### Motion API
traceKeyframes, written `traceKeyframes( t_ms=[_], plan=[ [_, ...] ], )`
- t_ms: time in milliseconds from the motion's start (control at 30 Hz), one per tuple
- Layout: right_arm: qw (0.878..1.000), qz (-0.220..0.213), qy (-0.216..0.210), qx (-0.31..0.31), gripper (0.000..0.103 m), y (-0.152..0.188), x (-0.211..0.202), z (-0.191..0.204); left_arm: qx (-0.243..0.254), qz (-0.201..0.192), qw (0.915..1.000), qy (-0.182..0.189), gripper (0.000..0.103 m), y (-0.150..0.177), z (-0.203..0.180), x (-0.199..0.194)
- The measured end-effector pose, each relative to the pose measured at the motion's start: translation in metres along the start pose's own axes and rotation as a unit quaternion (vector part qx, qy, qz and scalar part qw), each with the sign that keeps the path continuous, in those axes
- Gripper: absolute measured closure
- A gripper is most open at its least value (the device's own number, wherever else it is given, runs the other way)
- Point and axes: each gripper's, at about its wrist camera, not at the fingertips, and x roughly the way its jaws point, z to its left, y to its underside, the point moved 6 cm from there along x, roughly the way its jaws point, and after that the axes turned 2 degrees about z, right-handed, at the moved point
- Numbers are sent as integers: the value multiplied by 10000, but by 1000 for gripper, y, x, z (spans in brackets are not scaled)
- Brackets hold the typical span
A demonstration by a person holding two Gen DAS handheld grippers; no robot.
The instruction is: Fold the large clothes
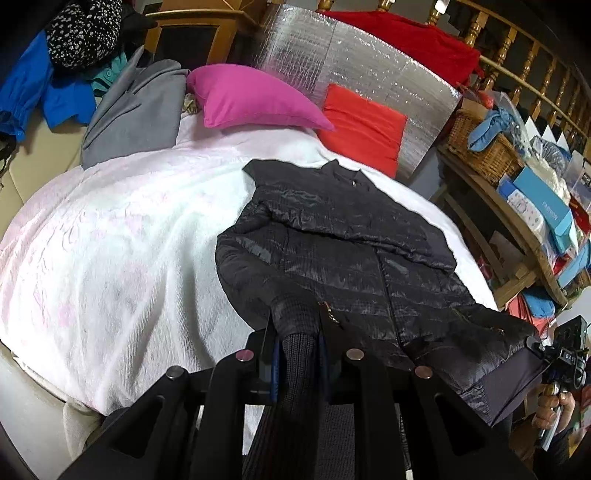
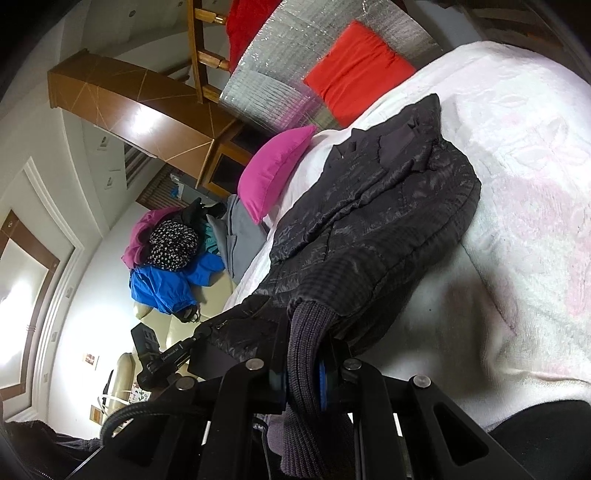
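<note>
Fig.: both wrist views, one moment. A black quilted puffer jacket w/ ribbed knit cuffs (image 1: 343, 240) lies front-up on a bed covered by a white textured blanket w/ faint pink pattern (image 1: 122, 229); collar at the far end, hem at the near edge. One sleeve is folded across the chest.

Left gripper (image 1: 297, 354): pinching a dark ribbed knit cuff (image 1: 295, 332) at the jacket's near-left corner, pads pressed onto the knit. The cuff runs back betw. the black fingers toward the camera.

Right gripper (image 2: 306, 369): likewise clamped on a grey-black ribbed knit cuff (image 2: 306, 332) at the jacket's other near corner; blue pad lining shows beside the knit. In the left wrist view this gripper appears at the far right edge, held by a hand (image 1: 554, 406), w/ the jacket's near-right corner lifted off the bed toward it.

Background, far end of bed: magenta pillow (image 1: 251, 96) at left, orange-red pillow (image 1: 364, 123) to its right, both in front of a silver foil-quilted panel (image 1: 332, 59). A grey folded garment (image 1: 136, 110) lies left of the magenta pillow; beyond it a pile of clothes incl. a blue garment (image 1: 33, 85) and a black-and-white dotted garment (image 1: 81, 33). Right of the bed: a wooden shelf (image 1: 517, 221) w/ a wicker basket (image 1: 480, 147) and boxes.
</note>
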Motion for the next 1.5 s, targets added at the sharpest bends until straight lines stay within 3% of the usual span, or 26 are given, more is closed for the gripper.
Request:
traceKeyframes(
  t_ms=[933, 1500],
  plan=[
    [9988, -318, -130, -359, 91, 19, -56, 34, 29, -674, 9974, 268, 86, 19, -7, -81],
    [9990, -334, -241, -185, 91, 14, -57, 27, -203, -614, 9974, 329, 86, 13, 6, -72]
  ],
)
